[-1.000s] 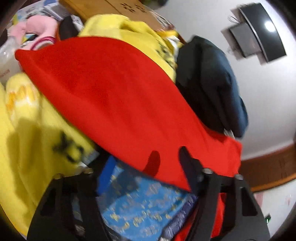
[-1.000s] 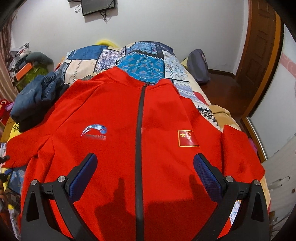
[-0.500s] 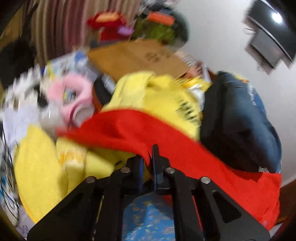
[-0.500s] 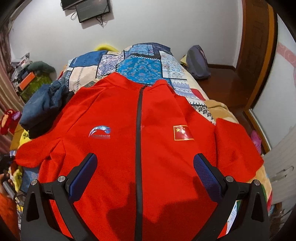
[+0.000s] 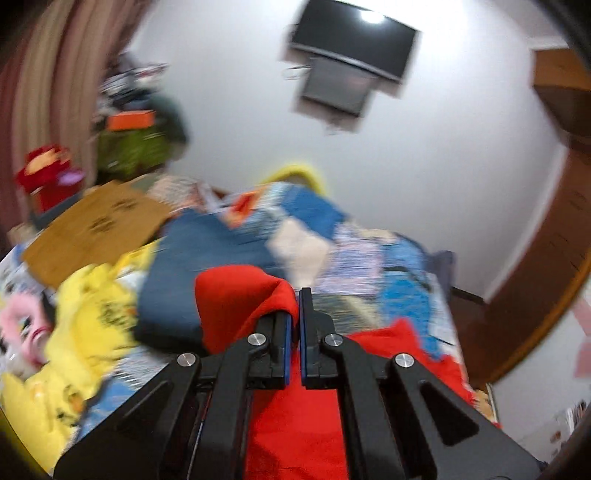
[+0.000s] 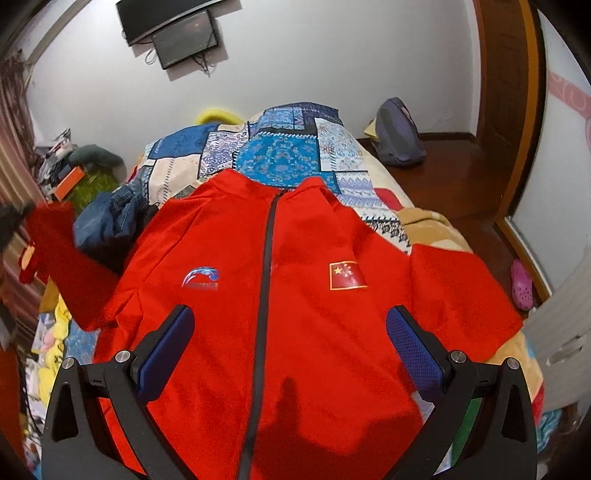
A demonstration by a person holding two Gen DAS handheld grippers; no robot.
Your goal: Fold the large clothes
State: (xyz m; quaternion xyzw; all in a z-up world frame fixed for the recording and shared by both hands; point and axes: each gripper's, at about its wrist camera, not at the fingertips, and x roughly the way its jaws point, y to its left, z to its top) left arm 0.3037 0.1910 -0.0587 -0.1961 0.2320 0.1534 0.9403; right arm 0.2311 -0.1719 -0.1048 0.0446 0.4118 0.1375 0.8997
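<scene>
A red zip jacket (image 6: 295,295) lies face up on the bed, collar toward the far wall, with a dark zip down its middle. Its left sleeve (image 6: 55,240) is lifted off the bed at the left edge of the right wrist view. My left gripper (image 5: 295,299) is shut on the sleeve's red cloth (image 5: 236,299), which bunches over the left finger. My right gripper (image 6: 290,321) hangs open above the jacket's lower front, nothing between its blue pads (image 6: 410,343).
A patchwork bedspread (image 6: 280,158) covers the bed. Blue jeans (image 6: 118,214) and yellow clothes (image 5: 85,317) pile along its left side, beside a cardboard sheet (image 5: 96,229). A grey bag (image 6: 399,136) sits on the wooden floor at right. Screens (image 6: 177,26) hang on the wall.
My left gripper closed on the red sleeve and rose with it, swinging toward the bed's middle. The right gripper drew back slightly, staying open.
</scene>
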